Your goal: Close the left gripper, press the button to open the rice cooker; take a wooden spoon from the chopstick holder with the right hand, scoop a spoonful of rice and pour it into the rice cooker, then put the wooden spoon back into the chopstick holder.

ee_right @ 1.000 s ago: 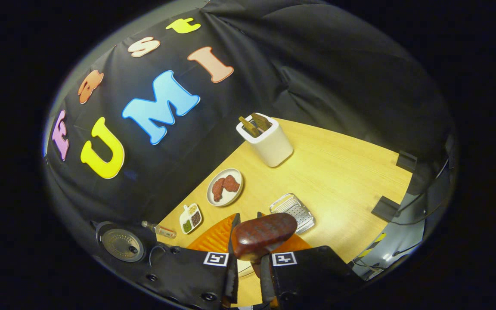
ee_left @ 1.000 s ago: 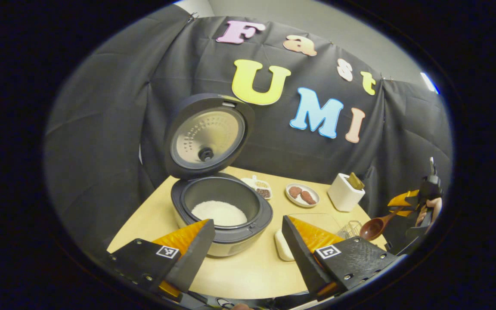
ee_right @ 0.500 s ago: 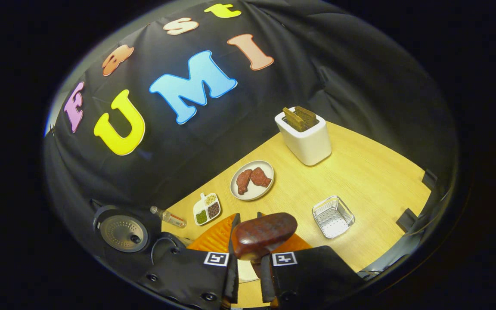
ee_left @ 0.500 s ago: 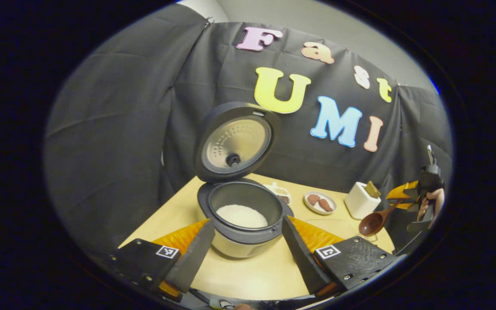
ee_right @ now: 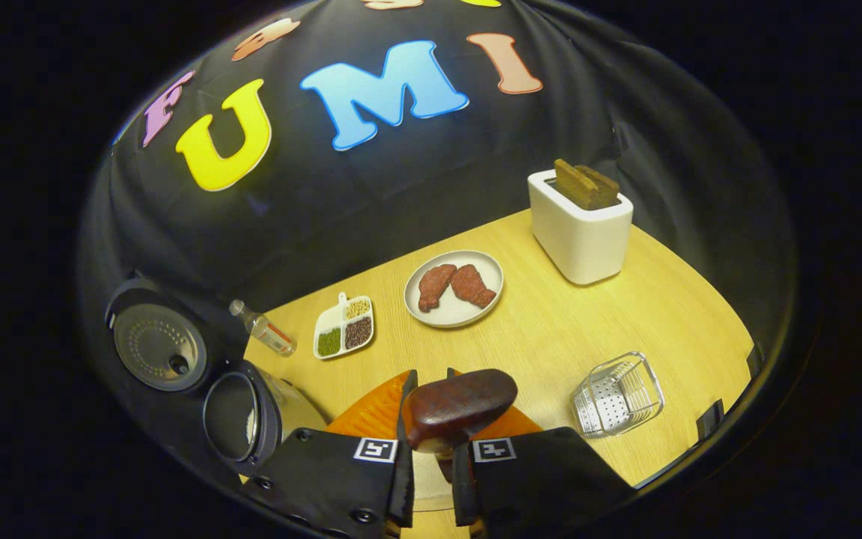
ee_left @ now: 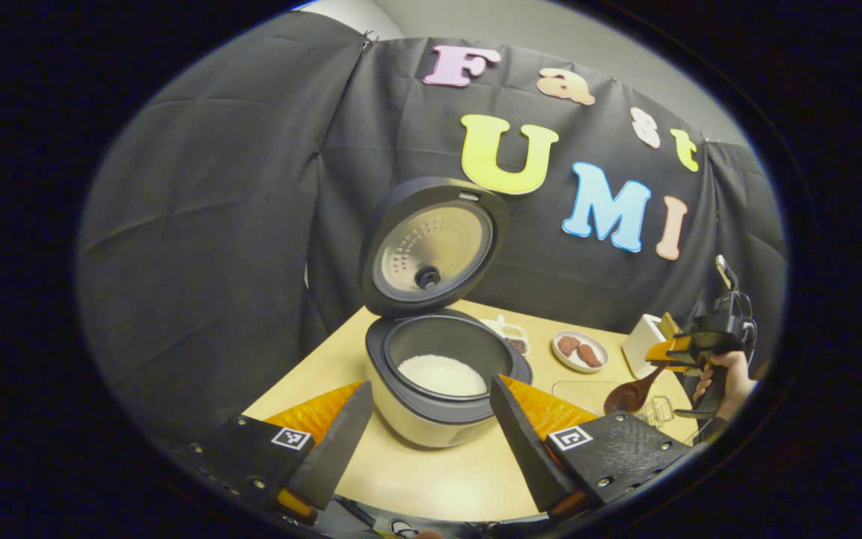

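The counter (ee_right: 588,322) carries the rice cooker (ee_left: 442,389), lid already up, with white rice in its pot, so the button step looks done. The white chopstick holder (ee_right: 579,228) stands at the far right. The left hand-held gripper (ee_left: 427,434) hangs wide open, holding nothing. The right hand-held gripper (ee_right: 431,449) is clamped on the wooden spoon (ee_right: 459,408), so pretty much only returning it to the holder seems left.

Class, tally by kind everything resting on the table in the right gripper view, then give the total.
Rice cooker: 1
Bottle: 1
Divided dish: 1
Plate: 1
Chopstick holder: 1
Wire basket: 1
Total: 6
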### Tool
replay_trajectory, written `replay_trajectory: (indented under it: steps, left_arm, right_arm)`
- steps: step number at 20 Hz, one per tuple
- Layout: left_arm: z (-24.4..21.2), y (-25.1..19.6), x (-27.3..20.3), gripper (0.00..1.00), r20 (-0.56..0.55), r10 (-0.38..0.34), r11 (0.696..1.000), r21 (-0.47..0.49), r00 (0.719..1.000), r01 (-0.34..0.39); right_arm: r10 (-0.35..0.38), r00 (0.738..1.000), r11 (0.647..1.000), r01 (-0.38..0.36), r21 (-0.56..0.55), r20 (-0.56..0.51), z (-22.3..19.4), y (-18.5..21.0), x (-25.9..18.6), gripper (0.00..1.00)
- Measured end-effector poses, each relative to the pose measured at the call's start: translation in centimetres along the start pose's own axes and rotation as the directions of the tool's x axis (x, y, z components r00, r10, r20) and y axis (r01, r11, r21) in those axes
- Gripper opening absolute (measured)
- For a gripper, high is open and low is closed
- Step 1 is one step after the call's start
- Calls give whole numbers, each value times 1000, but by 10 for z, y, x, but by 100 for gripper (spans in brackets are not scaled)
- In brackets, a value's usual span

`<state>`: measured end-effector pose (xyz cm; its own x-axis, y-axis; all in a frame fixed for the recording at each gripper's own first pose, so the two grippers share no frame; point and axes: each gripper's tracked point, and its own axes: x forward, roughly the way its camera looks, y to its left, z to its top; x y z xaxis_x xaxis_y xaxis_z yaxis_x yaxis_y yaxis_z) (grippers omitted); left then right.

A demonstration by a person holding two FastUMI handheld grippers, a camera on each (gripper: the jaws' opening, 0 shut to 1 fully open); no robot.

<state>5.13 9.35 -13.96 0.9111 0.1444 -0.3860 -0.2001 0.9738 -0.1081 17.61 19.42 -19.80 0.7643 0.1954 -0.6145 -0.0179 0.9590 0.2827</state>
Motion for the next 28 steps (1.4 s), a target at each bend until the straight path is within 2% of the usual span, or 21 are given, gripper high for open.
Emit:
replay_trajectory:
  steps: [1, 2, 7, 11, 13, 15, 18, 19, 20, 23, 24, 25, 28]
  left_arm:
    - [-5, -1, 1, 99, -11, 3, 1000, 3, 1000, -3]
    - [-9, -1, 2, 99, -22, 7, 1000, 6, 1000, -7]
    - [-12, 1, -1, 99, -33, 30, 999, 21, 999, -29]
    - [-4, 4, -7, 98, -13, 49, 998, 29, 999, -49]
    - [-4, 5, -9, 99, -10, 52, 998, 23, 999, -52]
    - [-8, 5, -12, 99, -15, 49, 999, 13, 999, -49]
    - [-8, 7, -16, 99, -12, 46, 999, 11, 999, -46]
    - [-7, 6, -16, 99, -8, 43, 999, 13, 999, -43]
    - [-5, 6, -17, 98, -4, 41, 999, 16, 999, -41]
    - [-1, 9, -22, 98, 11, 37, 999, 26, 999, -37]
    - [1, 9, -23, 98, 18, 36, 999, 28, 999, -36]
    - [2, 10, -25, 99, 24, 36, 999, 29, 999, -36]
    - [4, 16, -27, 99, 35, 30, 999, 21, 999, -31]
  right_arm:
    - [10, 1000, 1000, -11, -17, -16, -10, 4, 8, 19]
    - [18, 999, 999, -19, -29, -33, -19, 8, 16, 23]
    - [63, 986, 997, -68, -29, -153, -68, 27, 40, 23]
    - [71, 983, 997, -76, -25, -167, -78, 38, 39, 19]
    - [87, 977, 996, -84, 20, -195, -86, 45, 38, 23]
    - [111, 969, 992, -96, 78, -219, -91, 53, 37, 19]
    - [155, 954, 979, -113, 169, -259, -98, 65, 34, 23]
    - [169, 946, 972, -113, 207, -275, -100, 68, 31, 19]
    - [168, 944, 968, -104, 227, -283, -98, 64, 30, 23]
    - [176, 947, 955, -97, 281, -270, -94, 56, 28, 23]
    - [177, 949, 948, -93, 304, -262, -92, 51, 27, 19]
    - [179, 949, 941, -88, 327, -258, -91, 47, 23, 22]
    - [163, 958, 917, -59, 395, -234, -82, 27, 16, 23]
